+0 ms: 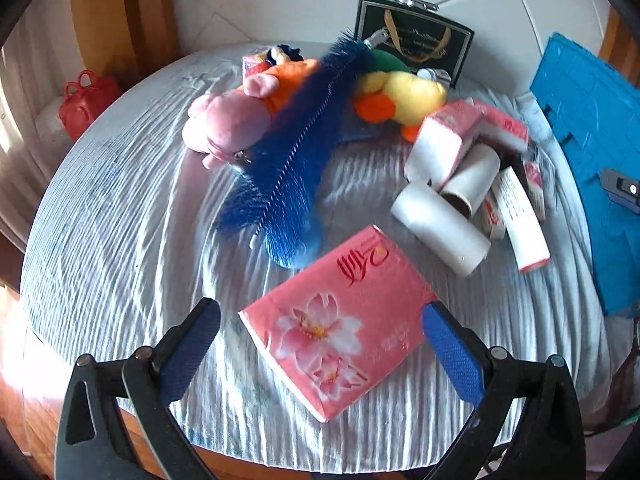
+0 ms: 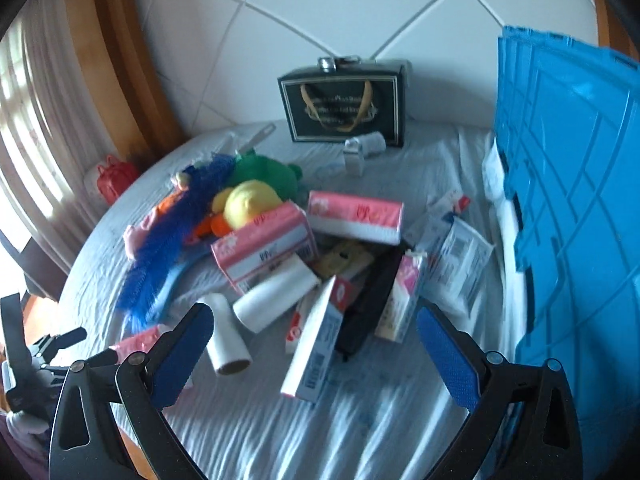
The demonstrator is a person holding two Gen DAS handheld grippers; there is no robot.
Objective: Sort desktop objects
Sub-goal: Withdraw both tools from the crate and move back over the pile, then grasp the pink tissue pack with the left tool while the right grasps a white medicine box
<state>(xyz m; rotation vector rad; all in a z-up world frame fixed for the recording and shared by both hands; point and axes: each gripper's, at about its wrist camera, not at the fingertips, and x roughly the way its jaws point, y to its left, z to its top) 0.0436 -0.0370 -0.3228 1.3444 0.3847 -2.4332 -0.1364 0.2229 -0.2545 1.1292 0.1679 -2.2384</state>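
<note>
Scene: a round desk [image 1: 120, 208] under a ribbed white cloth, carrying a loose heap of toys, tissue packs, rolls and cartons; a blue crate [image 2: 568, 208] stands at its right edge.

Left gripper [image 1: 320, 344]: fingers spread wide, holding nothing; the right finger pad lies at the edge of the pink tissue pack [image 1: 340, 324], and contact cannot be confirmed.

Pink tissue pack: lies flat and skewed on the cloth between the left fingers, apart from the heap.

Handling, tissue pack: judged light and soft, its glossy film wrap probably slippery; it should yield under pressure, so a hold across the short sides near the middle seems safest, with the fingers closing well in.

Right gripper [image 2: 312, 348]: fingers wide apart, holding nothing, above the near side of the heap.

Nearest to right fingers: a white and blue carton [image 2: 316, 344] propped at a tilt, and a white roll [image 2: 228, 336] lying on its side.

Handling, carton: likely stiff and light; its long flat faces offer parallel surfaces.

Handling, roll: appears hollow-cored; free to roll, so a grip across its diameter is advisable.

Heap, far side: blue bristle brush [image 1: 288, 160] lying over a pink plush toy [image 1: 228, 124], beside a yellow plush duck [image 1: 404, 100]; all soft, compressible, unlikely to be damaged.

Background: a dark gift bag [image 2: 344, 104] stands upright against the wall.
</note>
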